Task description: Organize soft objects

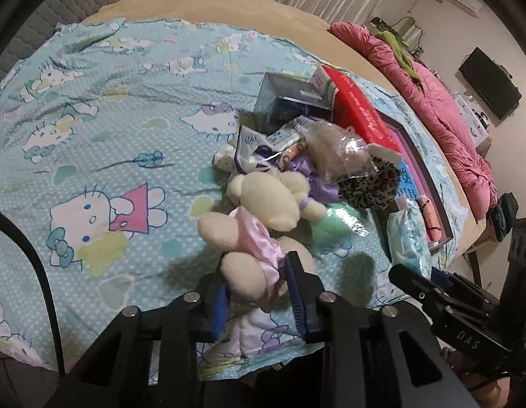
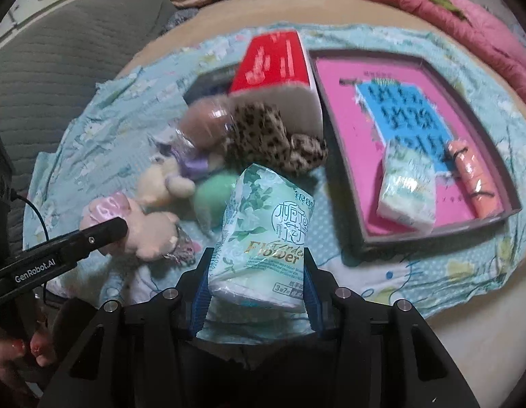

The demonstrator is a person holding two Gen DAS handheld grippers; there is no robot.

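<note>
- Two items are judged already sorted: a tissue pack (image 2: 407, 193) and an orange roll (image 2: 473, 183) lie in the pink-lined tray (image 2: 334, 156), at two o'clock in the right wrist view.
- A green tissue packet (image 2: 263, 238) is clamped between the right gripper (image 2: 256, 278) fingers, raised above the bed (image 2: 467, 323).
- The plush bear (image 1: 259, 244) in pink satin is pinched by the left gripper (image 1: 259, 292) fingers.
- Still left on the sheet at eleven o'clock: a leopard-print plush (image 2: 273, 139), a green ball (image 2: 211, 197), bagged toys.
- "Flower" is read on the held packet; "GenRobot.AI" and "DAS" on the gripper bodies.
</note>
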